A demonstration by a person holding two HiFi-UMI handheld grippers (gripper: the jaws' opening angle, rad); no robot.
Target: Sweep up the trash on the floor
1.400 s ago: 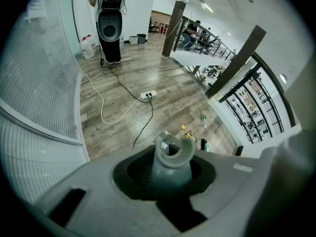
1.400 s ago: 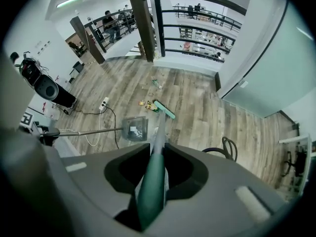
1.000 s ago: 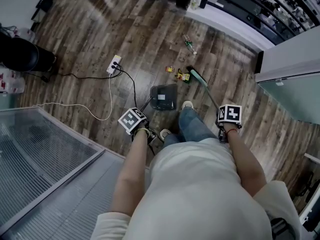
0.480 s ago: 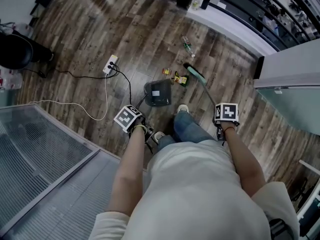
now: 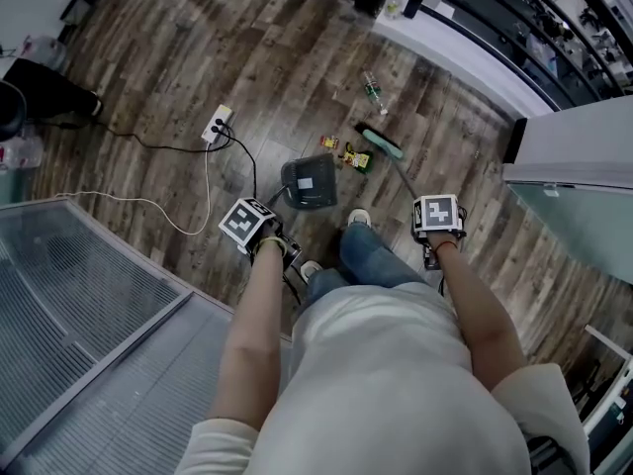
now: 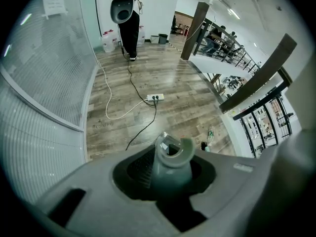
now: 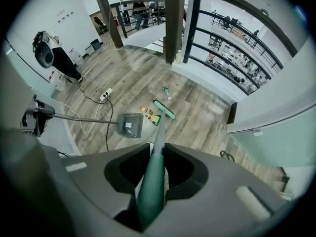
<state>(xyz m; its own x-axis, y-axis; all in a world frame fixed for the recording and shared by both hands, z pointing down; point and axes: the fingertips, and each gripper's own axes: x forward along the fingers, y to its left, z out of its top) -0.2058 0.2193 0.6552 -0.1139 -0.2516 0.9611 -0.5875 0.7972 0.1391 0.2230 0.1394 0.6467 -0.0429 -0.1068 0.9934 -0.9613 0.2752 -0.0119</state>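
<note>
From the head view, I am standing on the wooden floor point(image 5: 148, 77). My left tool point(image 5: 267, 247) is clamping the long handle of the grey dustpan point(image 5: 309, 182), and its pan is lying flat on the boards. My right tool point(image 5: 433, 237) is gripping the broom point(image 5: 382, 143) by its pole, with the green head resting to the right of the dustpan. The trash point(image 5: 353, 156), a small cluster of yellow, red and green wrappers, is lying between the dustpan and the broom head. A clear bottle point(image 5: 373, 89) with a green label is lying well beyond the dustpan, and a white power strip point(image 5: 220, 122) is sitting to its left.

In the left gripper view, my jaws are pressing shut around the grey-green end of the dustpan handle point(image 6: 170, 164).

In the right gripper view, my jaws are pinching the dark green grip of the broom pole point(image 7: 152, 186). The pole is running down to the head beside the wrappers, right of the dustpan.
</note>
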